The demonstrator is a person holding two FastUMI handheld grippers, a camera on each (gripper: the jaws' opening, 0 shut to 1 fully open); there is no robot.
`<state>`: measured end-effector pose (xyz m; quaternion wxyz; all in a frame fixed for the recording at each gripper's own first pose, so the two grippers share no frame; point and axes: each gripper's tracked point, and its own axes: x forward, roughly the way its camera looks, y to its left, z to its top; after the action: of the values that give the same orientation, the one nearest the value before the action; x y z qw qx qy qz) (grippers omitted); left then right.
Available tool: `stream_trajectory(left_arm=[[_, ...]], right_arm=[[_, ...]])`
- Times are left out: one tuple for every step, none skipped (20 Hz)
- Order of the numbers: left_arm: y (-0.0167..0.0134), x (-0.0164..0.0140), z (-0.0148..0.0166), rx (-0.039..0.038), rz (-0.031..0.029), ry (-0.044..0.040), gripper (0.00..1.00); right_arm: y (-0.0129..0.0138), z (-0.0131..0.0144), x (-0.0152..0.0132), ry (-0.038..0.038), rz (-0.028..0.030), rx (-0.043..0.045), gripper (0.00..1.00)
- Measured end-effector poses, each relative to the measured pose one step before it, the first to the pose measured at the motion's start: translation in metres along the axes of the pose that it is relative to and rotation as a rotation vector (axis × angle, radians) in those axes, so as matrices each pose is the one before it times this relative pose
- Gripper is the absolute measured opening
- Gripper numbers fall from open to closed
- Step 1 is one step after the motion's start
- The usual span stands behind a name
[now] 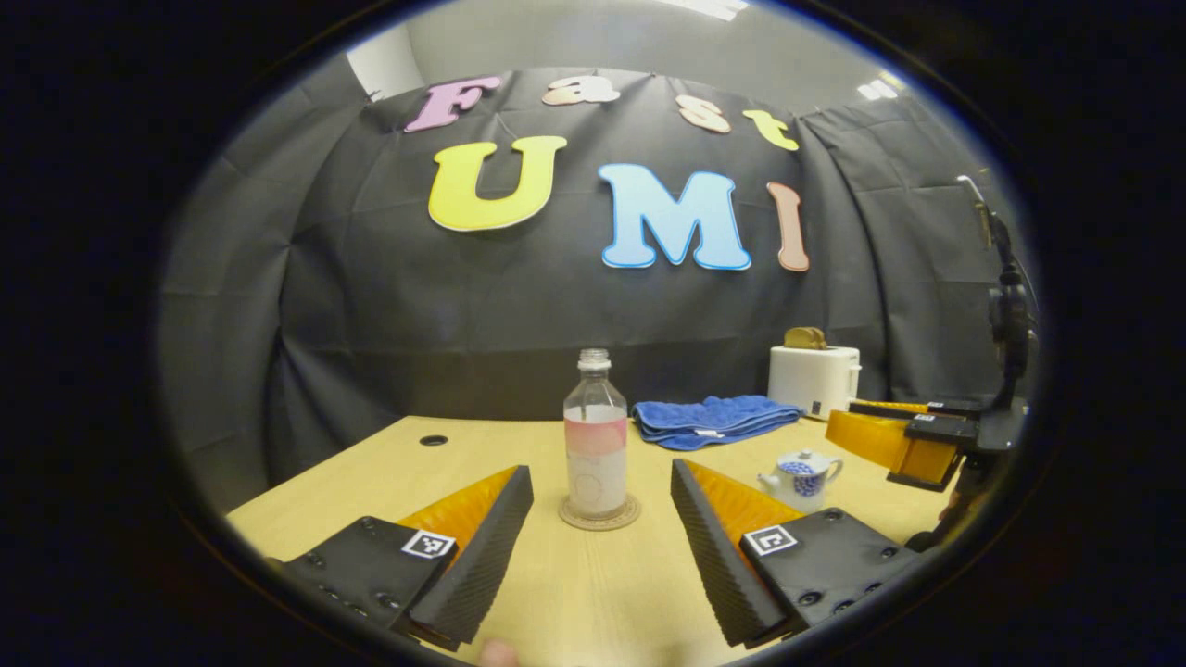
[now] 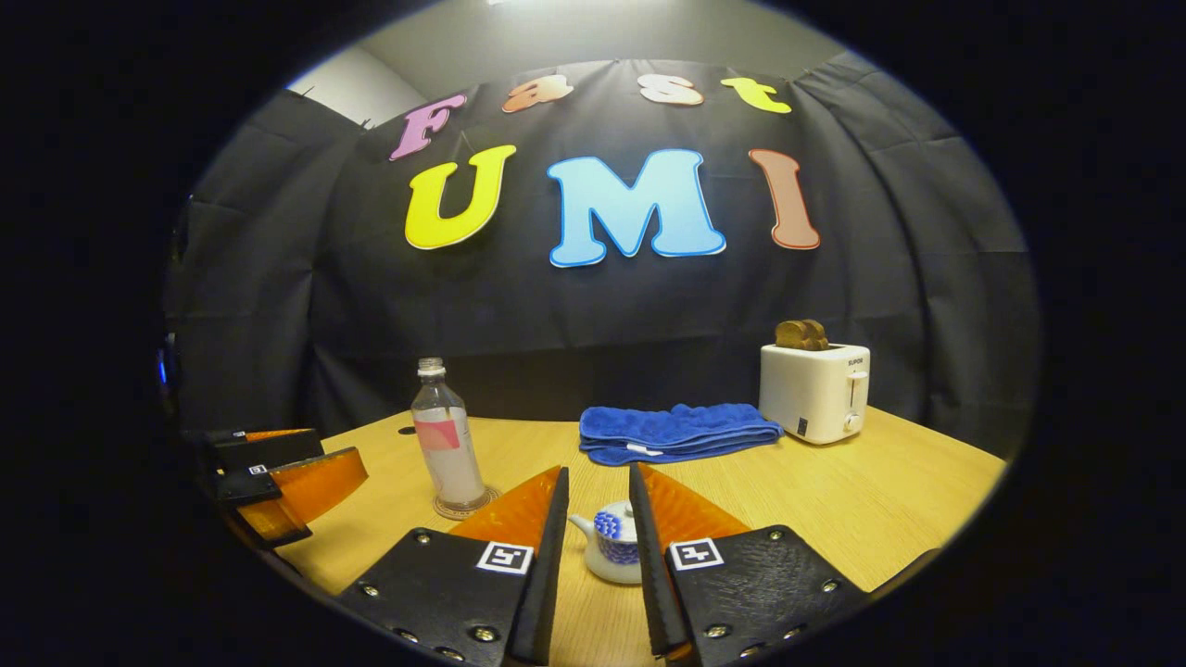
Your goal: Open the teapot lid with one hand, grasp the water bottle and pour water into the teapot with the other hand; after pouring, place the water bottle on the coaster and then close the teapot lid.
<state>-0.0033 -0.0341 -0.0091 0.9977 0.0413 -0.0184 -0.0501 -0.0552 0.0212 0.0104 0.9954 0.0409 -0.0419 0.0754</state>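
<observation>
A clear water bottle (image 1: 595, 435) with a pink label stands upright on a round coaster (image 1: 599, 514) in the middle of the table. My left gripper (image 1: 600, 471) is open just short of it, one finger on each side of the line to the bottle. The small white and blue teapot (image 1: 801, 477), lid on, sits to the right. In the right gripper view the teapot (image 2: 613, 547) shows in the gap of my right gripper (image 2: 598, 471), which is open and hovers short of it, not touching. The bottle (image 2: 445, 445) stands to its left.
A folded blue towel (image 1: 713, 421) lies behind the bottle. A white toaster (image 1: 813, 380) with bread in it stands at the back right. The right gripper (image 1: 889, 440) hangs right of the teapot. The left gripper (image 2: 278, 472) is at the left table edge.
</observation>
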Motion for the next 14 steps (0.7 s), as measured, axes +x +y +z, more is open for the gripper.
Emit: stream_trajectory(left_arm=[[-0.00320, -0.00586, -0.00115, -0.00477, 0.00371, -0.00582, 1.00], [-0.00178, -0.00540, -0.00048, -0.00214, 0.00366, -0.00846, 1.00], [-0.00213, -0.00396, -0.00121, 0.00138, 0.00487, -0.01069, 1.00], [-0.00107, -0.00565, 0.00028, 0.00476, 0.00504, -0.01192, 1.00], [-0.00221, -0.00525, -0.00043, 0.00681, -0.00038, -0.01110, 1.00], [-0.00186, -0.00574, 0.00007, 0.00574, -0.00171, -0.00813, 1.00], [-0.00157, -0.00408, -0.00020, 0.00414, -0.00124, -0.00642, 1.00], [-0.00099, -0.00422, -0.00037, 0.00298, -0.00012, -0.00326, 1.00], [-0.00055, -0.00118, -0.00209, 0.00256, 0.00046, 0.00115, 1.00], [-0.00006, -0.00215, -0.00224, 0.00082, 0.00318, 0.00518, 1.00], [0.00105, -0.00209, -0.00217, 0.00020, 0.00833, -0.00066, 1.00], [0.00207, -0.00282, -0.00196, -0.00273, 0.01012, -0.00063, 1.00], [0.00038, -0.00077, -0.00338, -0.00469, 0.00568, -0.00169, 1.00], [0.00108, -0.00174, -0.00237, -0.00558, 0.00551, 0.00103, 1.00]], right_arm=[[0.00212, -0.00299, -0.00583, -0.00164, -0.00578, -0.00430, 0.39], [0.00294, -0.00274, -0.00592, -0.00102, -0.00304, 0.00150, 0.39], [0.00368, -0.00383, -0.00518, 0.00020, -0.00177, 0.00311, 0.39], [0.00267, -0.00419, -0.00392, 0.00128, -0.00318, 0.00147, 0.39], [0.00341, -0.00491, -0.00349, 0.00556, -0.00138, -0.00328, 0.39], [0.00333, -0.00447, -0.00286, 0.00594, -0.00041, -0.00780, 0.39], [0.00422, -0.00444, -0.00240, 0.00330, 0.00124, -0.00784, 0.39], [0.00370, -0.00313, -0.00181, 0.00306, 0.00201, -0.00708, 0.39], [0.00381, -0.00312, -0.00084, 0.00019, 0.00461, 0.00015, 0.39], [0.00619, -0.00338, -0.00112, 0.00673, 0.01165, 0.00314, 0.39], [0.00501, -0.00485, 0.00004, 0.00986, 0.00967, -0.00155, 0.39], [0.00375, -0.00373, -0.00071, 0.00850, 0.00606, -0.01047, 0.39], [0.00185, -0.00214, -0.00118, 0.00300, -0.00194, -0.01361, 0.39], [0.00066, 0.00428, -0.00290, -0.01831, -0.00230, -0.00986, 0.39]])
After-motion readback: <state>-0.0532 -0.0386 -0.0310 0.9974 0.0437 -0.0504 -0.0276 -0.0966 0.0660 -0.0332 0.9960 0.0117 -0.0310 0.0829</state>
